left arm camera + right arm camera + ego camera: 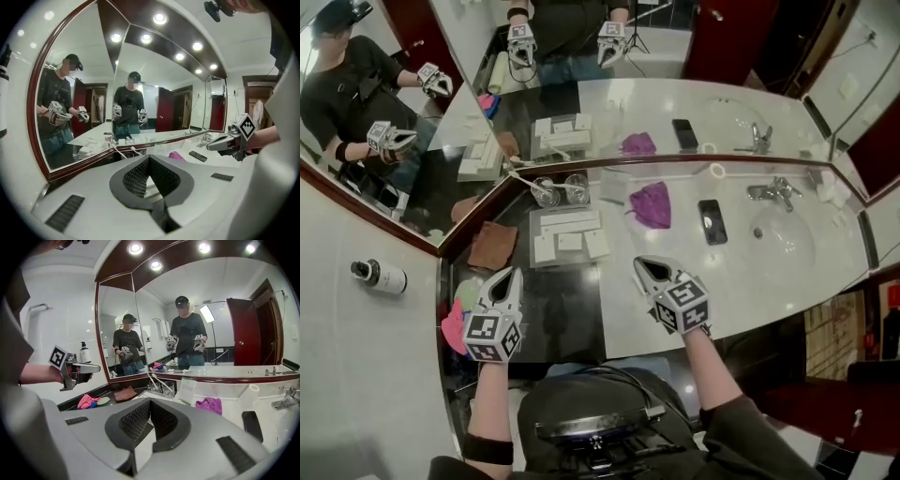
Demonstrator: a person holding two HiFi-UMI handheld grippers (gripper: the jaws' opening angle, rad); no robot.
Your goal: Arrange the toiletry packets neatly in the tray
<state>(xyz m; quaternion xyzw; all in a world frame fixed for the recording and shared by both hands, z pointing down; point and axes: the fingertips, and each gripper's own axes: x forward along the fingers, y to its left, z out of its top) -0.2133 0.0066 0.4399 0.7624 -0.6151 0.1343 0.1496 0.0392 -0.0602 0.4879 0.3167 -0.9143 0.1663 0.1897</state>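
Several white toiletry packets (570, 223) lie in a shallow tray (534, 263) on the dark counter, just in front of the mirror corner. My left gripper (511, 275) hovers near the counter's front edge, below and left of the tray, shut and empty. At the same height to the right of the tray hangs my right gripper (640, 265), also shut with nothing in it. In the left gripper view the jaws (149, 160) meet tip to tip, and in the right gripper view my right gripper (149, 402) is likewise closed. Each gripper view shows the other gripper off to its side.
Two glasses (562, 189) stand behind the tray. A brown cloth (493, 246) lies to its left, pink and green cloths (455, 314) by the left gripper. A purple cloth (652, 204), a phone (712, 221), a faucet (773, 192) and a basin (787, 239) are to the right.
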